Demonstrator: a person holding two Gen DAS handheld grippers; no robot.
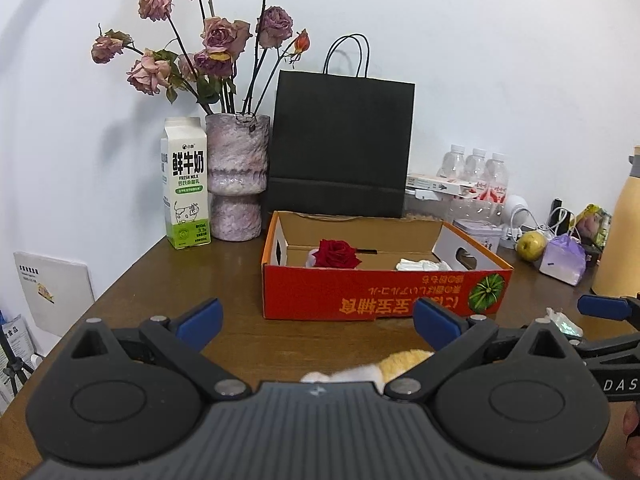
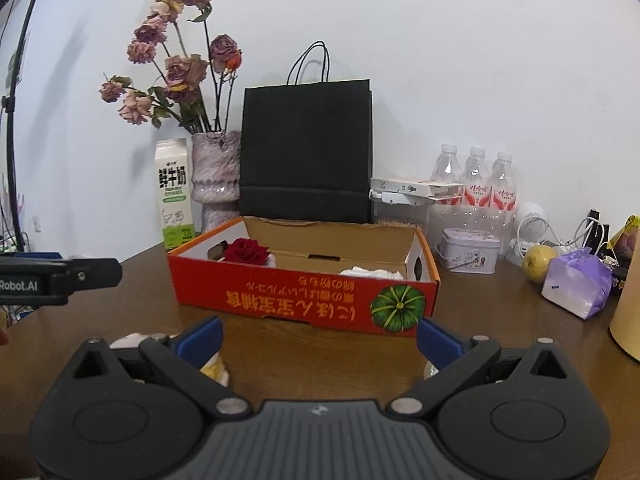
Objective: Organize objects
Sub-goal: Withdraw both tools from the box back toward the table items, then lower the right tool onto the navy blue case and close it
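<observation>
An open red cardboard box (image 1: 360, 292) (image 2: 280, 300) stands on the brown table. It holds a red rose (image 1: 336, 254) (image 2: 247, 251) at its left end and a white crumpled thing (image 1: 424, 266) (image 2: 372, 273) at its right end. My left gripper (image 1: 318, 320) is open and empty, in front of the box. A yellow and white plush thing (image 1: 396, 364) (image 2: 216, 370) lies just under its right finger. My right gripper (image 2: 320, 338) is open and empty, also in front of the box. A small clear wrapper (image 1: 564, 322) lies at the right.
Against the wall stand a milk carton (image 1: 186, 184), a vase of dried roses (image 1: 238, 176), a black paper bag (image 1: 340, 148) and water bottles (image 1: 476, 176). A tin (image 2: 470, 250), a pear (image 2: 538, 262), a purple tissue pack (image 2: 576, 282) and a tan jug (image 1: 624, 232) crowd the right.
</observation>
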